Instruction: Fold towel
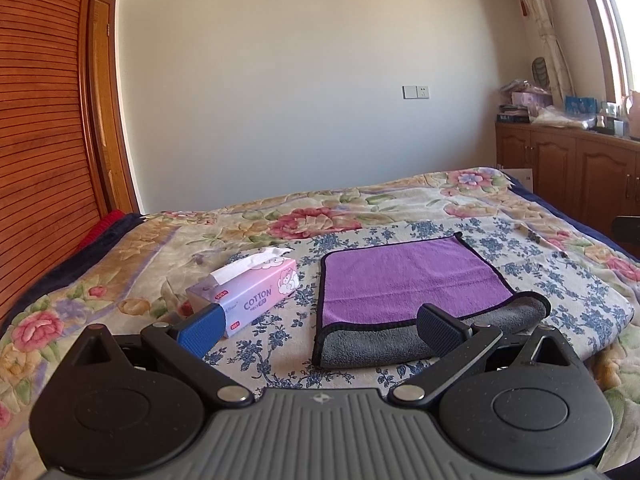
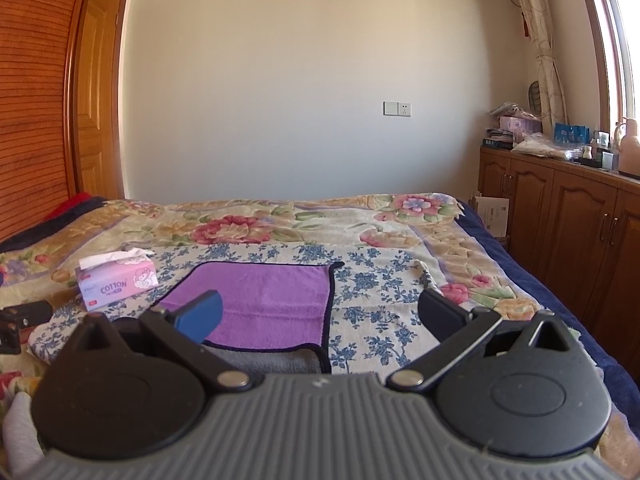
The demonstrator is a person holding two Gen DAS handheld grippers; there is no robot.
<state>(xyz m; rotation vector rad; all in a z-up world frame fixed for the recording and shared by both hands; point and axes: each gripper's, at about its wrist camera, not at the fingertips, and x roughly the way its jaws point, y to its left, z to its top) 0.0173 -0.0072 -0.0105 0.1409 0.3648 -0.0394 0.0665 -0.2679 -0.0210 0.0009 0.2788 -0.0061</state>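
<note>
Towel point(image 1: 412, 280) lies on the bed point(image 1: 460, 196) already folded once, purple layer over grey, tissue box point(image 1: 248, 292) at its nine o'clock. Left gripper point(image 1: 320, 326) and right gripper point(image 2: 320, 314) hover with jaws released, empty; further folds likely remain.

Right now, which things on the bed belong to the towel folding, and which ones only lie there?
For the job:
purple towel, partly folded, grey underside showing
left gripper, open
right gripper, open

Only lying there:
tissue box, left of the towel
floral blanket
</note>
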